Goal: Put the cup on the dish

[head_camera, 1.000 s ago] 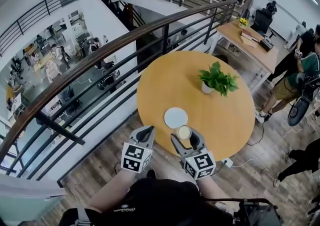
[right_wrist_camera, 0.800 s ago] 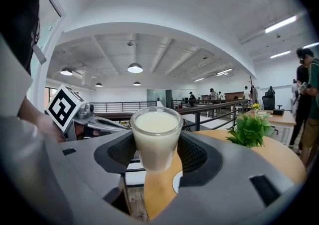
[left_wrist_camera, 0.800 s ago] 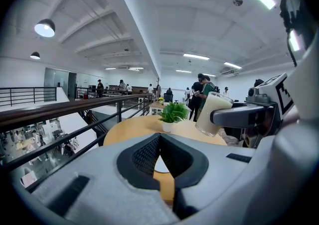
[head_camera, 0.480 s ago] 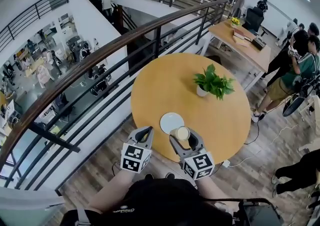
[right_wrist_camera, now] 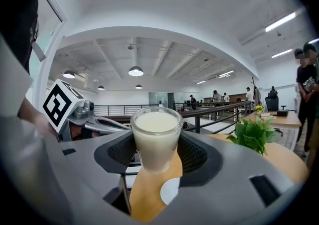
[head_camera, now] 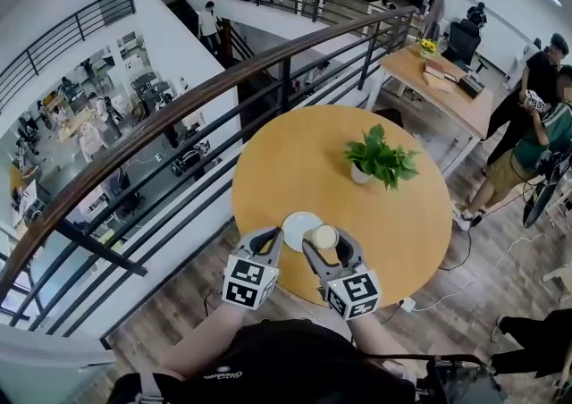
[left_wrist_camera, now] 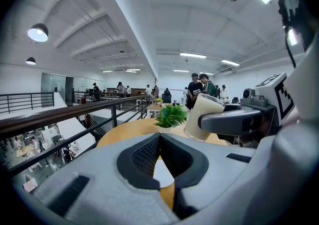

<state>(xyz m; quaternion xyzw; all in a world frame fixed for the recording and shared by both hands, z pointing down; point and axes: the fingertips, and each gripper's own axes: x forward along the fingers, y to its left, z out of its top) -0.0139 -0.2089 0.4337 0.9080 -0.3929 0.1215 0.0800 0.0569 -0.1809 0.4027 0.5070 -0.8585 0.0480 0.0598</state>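
One long dark railing [head_camera: 179, 112] curved past a round wooden bench [head_camera: 393, 214], the biggest things in the head view. On the far half of the bench stood a leafy green plant [head_camera: 380, 159] in a small white pot. At the near edge were the two tools, side by side. The left hand-held gripper [head_camera: 268, 236] was clenched on nothing, its fingertips meeting with only the bench and dish showing through the gap behind them. The right hand-held gripper [head_camera: 326, 241] was grasping the cup, its ribbed pads pressed on either side of the glass. A flat white dish [head_camera: 299, 222] lay on the bench just ahead of the left tool. The cup [head_camera: 325, 235], a small clear glass full of milky white liquid, sat upright between the right jaws, just beside the dish and not on it.
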